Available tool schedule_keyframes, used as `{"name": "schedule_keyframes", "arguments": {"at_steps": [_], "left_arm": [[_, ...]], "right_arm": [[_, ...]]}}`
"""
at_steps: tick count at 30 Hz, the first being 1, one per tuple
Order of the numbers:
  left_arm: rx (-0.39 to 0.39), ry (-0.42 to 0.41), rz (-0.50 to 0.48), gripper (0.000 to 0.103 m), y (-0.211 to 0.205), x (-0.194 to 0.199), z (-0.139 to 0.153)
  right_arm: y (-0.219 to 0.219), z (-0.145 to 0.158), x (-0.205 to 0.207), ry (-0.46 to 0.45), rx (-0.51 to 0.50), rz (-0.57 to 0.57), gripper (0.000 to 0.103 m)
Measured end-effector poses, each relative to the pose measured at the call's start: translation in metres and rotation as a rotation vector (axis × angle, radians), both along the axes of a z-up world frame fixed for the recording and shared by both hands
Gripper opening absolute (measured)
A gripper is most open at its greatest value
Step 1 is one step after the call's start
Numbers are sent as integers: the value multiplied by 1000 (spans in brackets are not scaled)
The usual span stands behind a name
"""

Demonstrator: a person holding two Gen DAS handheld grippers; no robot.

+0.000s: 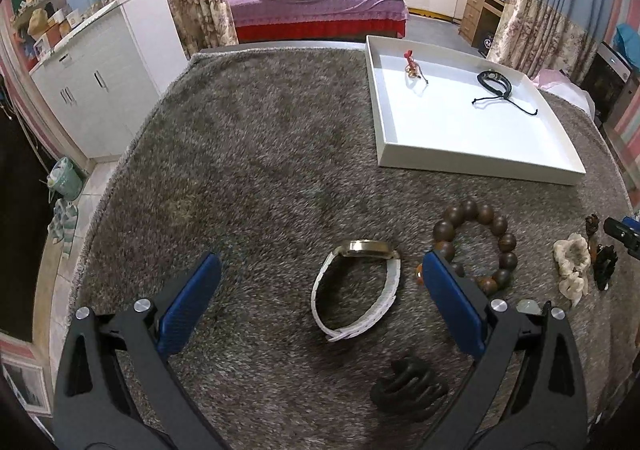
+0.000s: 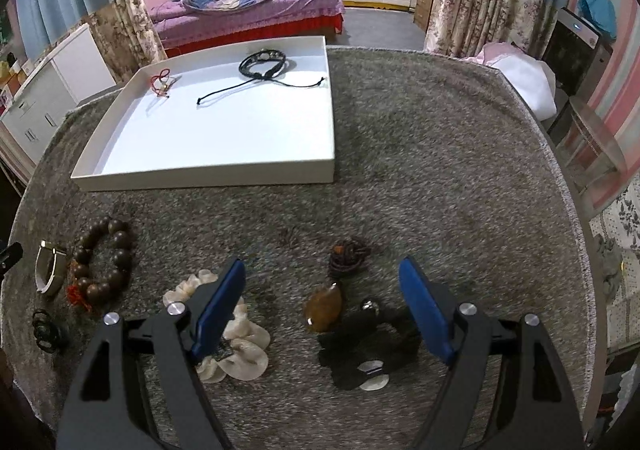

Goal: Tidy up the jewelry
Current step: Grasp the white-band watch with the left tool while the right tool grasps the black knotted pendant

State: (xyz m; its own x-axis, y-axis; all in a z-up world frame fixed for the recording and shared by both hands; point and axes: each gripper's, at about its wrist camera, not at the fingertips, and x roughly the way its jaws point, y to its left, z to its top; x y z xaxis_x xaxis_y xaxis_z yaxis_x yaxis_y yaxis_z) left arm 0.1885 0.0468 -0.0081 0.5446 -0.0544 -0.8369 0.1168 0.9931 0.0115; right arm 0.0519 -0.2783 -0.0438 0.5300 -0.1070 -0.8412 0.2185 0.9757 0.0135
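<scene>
My left gripper (image 1: 320, 274) hangs with its jaws spread wide and nothing between them, over the white-strapped watch (image 1: 358, 286) on the grey rug (image 1: 248, 153); my right gripper (image 2: 322, 282) is likewise agape and holds nothing, above an amber pendant (image 2: 325, 308). The white tray (image 2: 208, 173) lies beyond both; inside it, toward its far edge, rest a black cord bracelet (image 2: 264, 63) and a red string piece (image 2: 161, 81), apart; the wooden bead bracelet (image 1: 476, 246) sits on the rug on the tray's near side, just beside the watch.
</scene>
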Motion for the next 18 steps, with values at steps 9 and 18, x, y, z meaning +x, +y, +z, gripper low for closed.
{"name": "schedule_keyframes", "arguments": {"at_steps": [9,18], "left_arm": [[-10,27,11,91,9,4,-9],[13,73,7,79,6,12,-26]], "right_arm": [[-9,-5,4,8,-4,-39,79],[-24,-19,9,41,15,-73,71]]}}
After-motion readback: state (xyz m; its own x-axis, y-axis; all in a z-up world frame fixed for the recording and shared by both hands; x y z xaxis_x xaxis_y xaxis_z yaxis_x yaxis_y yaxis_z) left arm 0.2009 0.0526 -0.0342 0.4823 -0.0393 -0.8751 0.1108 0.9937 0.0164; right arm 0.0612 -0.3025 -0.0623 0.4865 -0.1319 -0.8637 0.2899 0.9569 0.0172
